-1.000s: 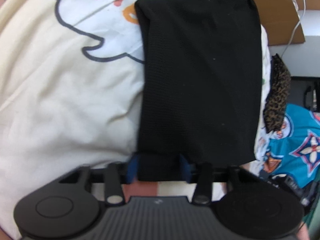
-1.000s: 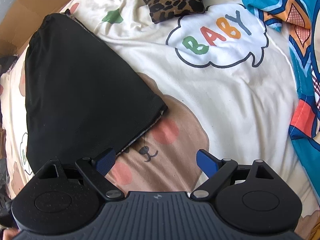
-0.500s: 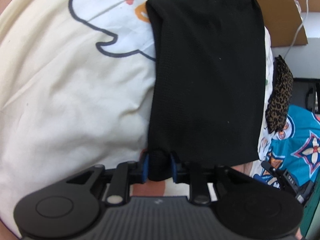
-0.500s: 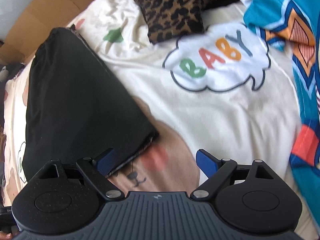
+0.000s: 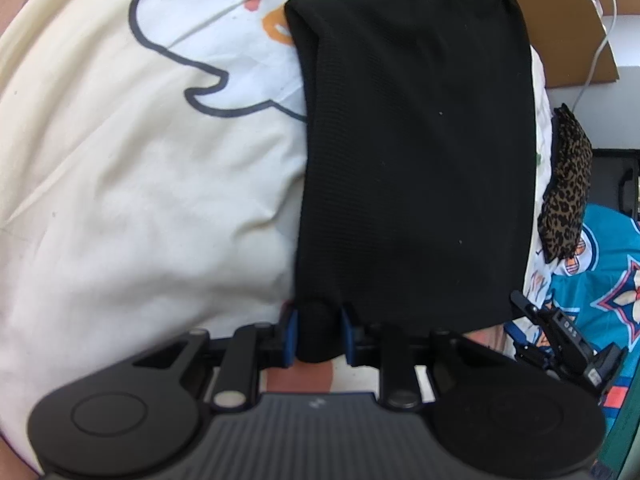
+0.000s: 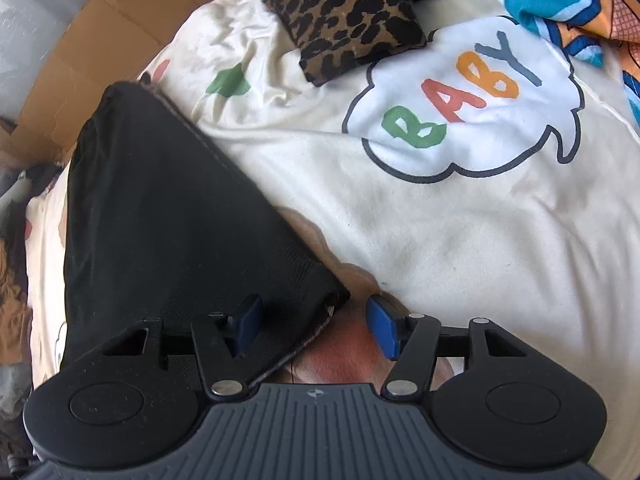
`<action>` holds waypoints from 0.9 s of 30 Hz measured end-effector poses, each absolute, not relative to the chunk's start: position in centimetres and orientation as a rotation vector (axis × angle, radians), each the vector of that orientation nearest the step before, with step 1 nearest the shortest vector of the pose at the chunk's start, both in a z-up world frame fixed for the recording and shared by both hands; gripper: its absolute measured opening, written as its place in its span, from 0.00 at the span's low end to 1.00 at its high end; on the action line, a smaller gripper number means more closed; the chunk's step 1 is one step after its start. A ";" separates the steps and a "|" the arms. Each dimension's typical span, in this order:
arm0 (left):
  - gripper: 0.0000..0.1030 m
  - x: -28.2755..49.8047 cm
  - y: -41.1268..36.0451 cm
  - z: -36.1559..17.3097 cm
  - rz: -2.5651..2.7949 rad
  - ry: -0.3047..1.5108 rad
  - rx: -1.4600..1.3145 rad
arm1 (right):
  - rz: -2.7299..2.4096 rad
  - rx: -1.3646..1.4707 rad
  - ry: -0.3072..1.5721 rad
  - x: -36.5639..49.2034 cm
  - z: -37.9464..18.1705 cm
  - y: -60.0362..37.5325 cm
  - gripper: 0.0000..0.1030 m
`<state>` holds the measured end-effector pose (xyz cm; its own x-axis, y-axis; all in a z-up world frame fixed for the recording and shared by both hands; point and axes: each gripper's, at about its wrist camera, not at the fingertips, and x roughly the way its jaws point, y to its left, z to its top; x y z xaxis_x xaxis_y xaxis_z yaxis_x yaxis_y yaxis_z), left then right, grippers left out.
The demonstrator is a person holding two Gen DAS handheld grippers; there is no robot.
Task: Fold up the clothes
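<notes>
My left gripper is clamped on a bunched corner of the black garment; the blue pads press in from both sides and a thick roll of cloth fills the narrow gap between them. From that pinch the garment runs straight ahead of my left jaws as a long, smooth, folded panel lying on the cream blanket, its far end covering part of the printed speech bubble with coloured letters. Off to the right of those jaws, past the garment's edge, sit a leopard-print cloth and a teal patterned fabric (the dark object low at that side is my other gripper, as far as I can tell). Cardboard shows beyond the far end.

My right gripper stands with its jaws wide apart, holding nothing. The garment's near corner lies between them: the left pad rests over the black cloth, while the right pad hangs over the bare blanket, on a brown and pink printed patch. Whether the left pad touches the cloth I cannot tell. Ahead and to the right of these jaws is the "BABY" bubble, with the leopard-print cloth beyond it.
</notes>
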<state>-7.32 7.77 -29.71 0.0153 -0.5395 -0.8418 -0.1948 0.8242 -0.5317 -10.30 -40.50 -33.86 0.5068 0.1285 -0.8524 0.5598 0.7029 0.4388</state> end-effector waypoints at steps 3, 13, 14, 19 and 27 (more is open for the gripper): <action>0.23 -7.5 7.5 -29.0 -0.285 1.551 -0.573 | -0.294 0.795 1.009 -10.3 -34.0 -40.6 0.36; 0.27 -8.6 8.0 -27.1 -0.277 1.506 -0.562 | -0.247 0.990 0.927 -11.4 -32.2 -43.0 0.07; 0.28 -8.7 8.2 -27.0 -0.280 1.500 -0.568 | -0.252 0.991 0.929 -11.3 -32.2 -43.1 0.07; 0.42 -9.2 8.6 -26.3 -0.318 1.485 -0.593 | -0.272 0.967 0.961 -10.8 -33.0 -43.0 0.07; 0.53 -9.4 9.0 -26.0 -0.397 1.485 -0.636 | -0.313 0.925 1.008 -10.1 -34.3 -42.6 0.28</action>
